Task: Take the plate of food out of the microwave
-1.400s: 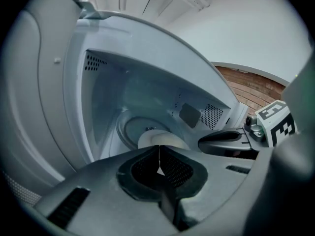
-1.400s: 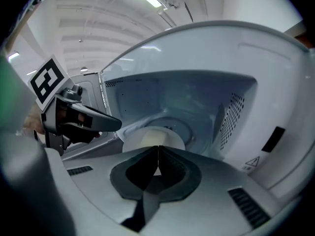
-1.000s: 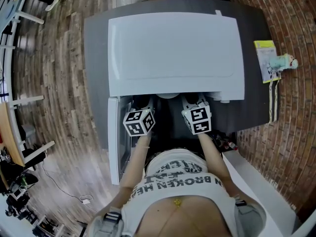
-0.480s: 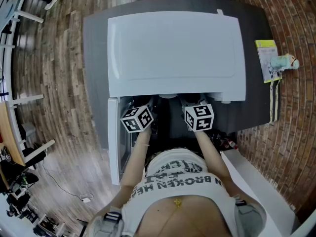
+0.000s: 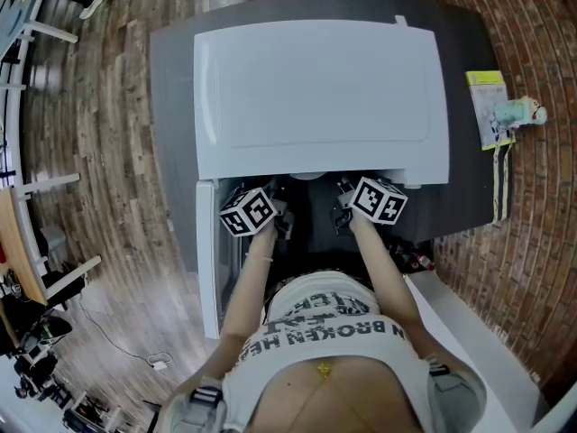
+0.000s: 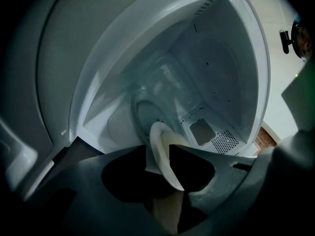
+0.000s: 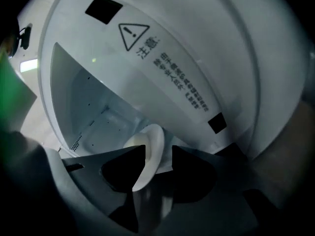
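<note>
White round plate [image 6: 165,156] carrying something pale yellow stood at the mouth of the open white box-shaped microwave [image 5: 320,97], seen edge-on in both gripper views; whether it lay just inside the cavity or just outside could not be told, and the head view hid it. At the left, the microwave's white door [image 5: 206,251] hung open beside the dark grey table [image 5: 176,133] on which the oven sat. The left gripper [image 6: 158,151] was at the oven's front with its jaws spread wide, the plate's rim standing between them and no longer pinched; behind it the clear round glass turntable [image 6: 147,109] lay on the cavity floor. The right gripper [image 7: 158,149] sat just beside the left one, its jaws opening, the opposite rim of the plate between them with a gap showing beside the outer jaw. At the table's right edge lay a flat yellow packet [image 5: 485,106] and a small pale green bottle [image 5: 518,113].
</note>
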{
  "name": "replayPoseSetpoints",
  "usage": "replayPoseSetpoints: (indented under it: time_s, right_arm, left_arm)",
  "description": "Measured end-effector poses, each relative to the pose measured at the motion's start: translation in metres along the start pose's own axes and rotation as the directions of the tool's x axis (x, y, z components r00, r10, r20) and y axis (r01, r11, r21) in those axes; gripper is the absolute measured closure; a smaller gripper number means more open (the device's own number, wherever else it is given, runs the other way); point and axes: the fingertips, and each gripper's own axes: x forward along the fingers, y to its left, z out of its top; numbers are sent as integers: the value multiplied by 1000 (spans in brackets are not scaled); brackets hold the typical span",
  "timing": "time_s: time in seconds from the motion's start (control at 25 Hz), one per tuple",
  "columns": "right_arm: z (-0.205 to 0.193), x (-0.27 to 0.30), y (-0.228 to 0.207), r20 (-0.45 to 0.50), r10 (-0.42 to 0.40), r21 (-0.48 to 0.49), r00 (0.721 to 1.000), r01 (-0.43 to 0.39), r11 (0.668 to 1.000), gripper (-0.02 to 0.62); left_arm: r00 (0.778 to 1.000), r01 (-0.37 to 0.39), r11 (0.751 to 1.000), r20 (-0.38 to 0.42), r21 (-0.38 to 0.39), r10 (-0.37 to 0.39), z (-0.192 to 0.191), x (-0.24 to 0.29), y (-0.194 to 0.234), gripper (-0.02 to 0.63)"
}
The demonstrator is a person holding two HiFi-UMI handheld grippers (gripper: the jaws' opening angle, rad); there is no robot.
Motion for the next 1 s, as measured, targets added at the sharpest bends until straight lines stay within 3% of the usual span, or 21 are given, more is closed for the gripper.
replayPoseSetpoints:
  time_s: [0.16, 0.4, 0.52, 1.0]
  right_arm:
    - [1, 7, 5, -9, 44, 34, 999, -43, 998, 448]
    - [2, 11, 1, 8, 41, 79, 999, -41, 996, 545]
    - [1, 10, 0, 17, 50, 102, 999, -51, 993, 548]
    - [-4, -5, 5, 4, 68, 100, 998, -68, 993, 554]
  left_arm:
    - [998, 54, 998, 31, -39, -53, 4, 7, -5, 476]
    - [998, 46, 998, 52, -47, -43, 5, 7, -2, 496]
    - [998, 25, 998, 53, -49, -23, 4, 7, 4, 543]
    - [998, 18, 997, 53, -70, -14, -4, -8, -2, 550]
